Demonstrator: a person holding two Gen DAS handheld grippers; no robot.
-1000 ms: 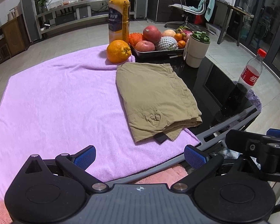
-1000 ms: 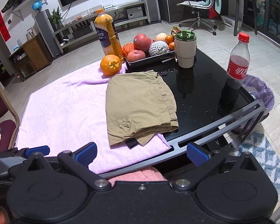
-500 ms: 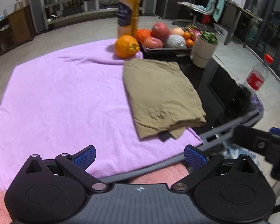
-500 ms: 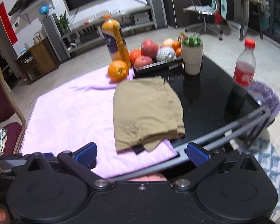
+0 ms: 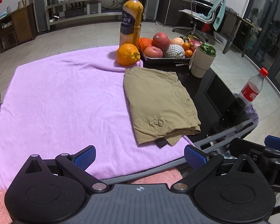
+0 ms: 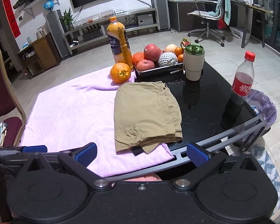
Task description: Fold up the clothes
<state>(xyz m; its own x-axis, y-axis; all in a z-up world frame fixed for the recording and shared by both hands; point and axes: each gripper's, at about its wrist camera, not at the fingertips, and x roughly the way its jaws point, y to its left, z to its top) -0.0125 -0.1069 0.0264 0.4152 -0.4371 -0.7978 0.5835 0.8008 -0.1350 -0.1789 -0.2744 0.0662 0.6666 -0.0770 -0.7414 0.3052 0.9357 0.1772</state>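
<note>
over the last second the left tongs [image 5: 140, 155] have pulled back and lifted slightly, so the folded khaki garment [image 5: 159, 105] sits a little higher in the left wrist frame, its near edge farther from the blue pads. the right tongs [image 6: 142, 153] have swung slightly right, shifting the garment [image 6: 146, 114] toward the frame's centre; the dark red chair [image 6: 1, 100] now shows at far left.

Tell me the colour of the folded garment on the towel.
Khaki tan, plain, no pattern: the folded garment shows best in the right wrist view.
</note>
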